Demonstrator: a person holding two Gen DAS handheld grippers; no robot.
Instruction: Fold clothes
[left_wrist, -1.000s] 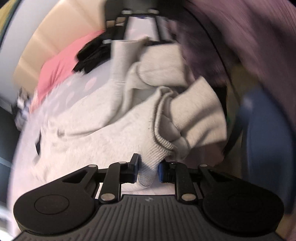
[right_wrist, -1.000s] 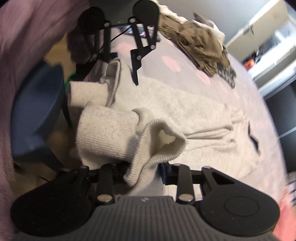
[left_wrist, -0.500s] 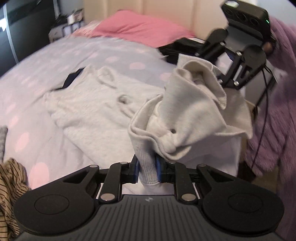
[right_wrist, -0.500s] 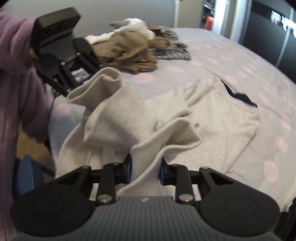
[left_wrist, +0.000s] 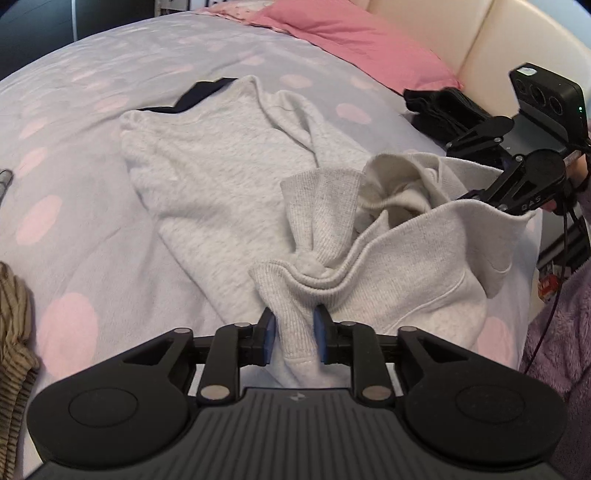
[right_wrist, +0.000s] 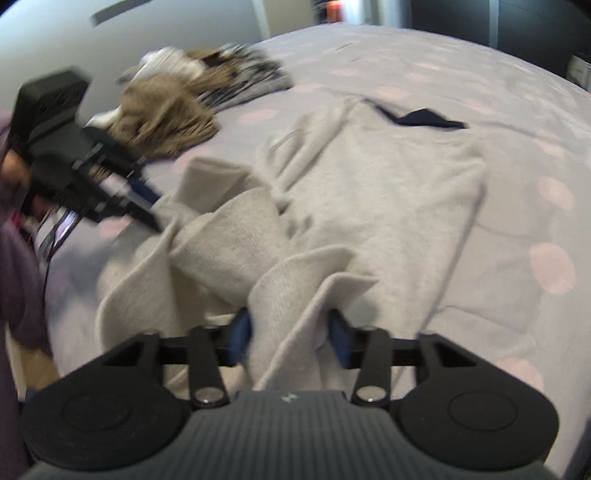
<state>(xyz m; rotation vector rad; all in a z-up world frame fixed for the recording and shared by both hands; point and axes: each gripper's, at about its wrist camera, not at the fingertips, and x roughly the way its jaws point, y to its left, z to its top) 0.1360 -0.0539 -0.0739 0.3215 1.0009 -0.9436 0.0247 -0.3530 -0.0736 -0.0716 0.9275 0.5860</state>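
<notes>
Gripping the ribbed hem of the grey sweater (left_wrist: 229, 177), the left gripper (left_wrist: 294, 338) has its pads pinched on a bunched wad of cloth, and the right gripper (right_wrist: 290, 338) is likewise clenched on the hem further along, though its view is blurred. The sweater lies on the bed (left_wrist: 74, 110), collar end flat and far from the person, the near end lifted and crumpled between the two grippers. By my judgement the step in hand is carrying the hem over the body to halve the garment. To do it well, the hem wants pulling taut between the grippers so the slack sag in the middle goes, then laying down level, both corners landing together near the shoulders. One sleeve (left_wrist: 295, 122) is rumpled along the side and may get trapped under the fold, so it is worth watching. Both grips hold thick wads, which could drag the lower layer along on release. Other clothes (right_wrist: 166, 107) sit well apart.
</notes>
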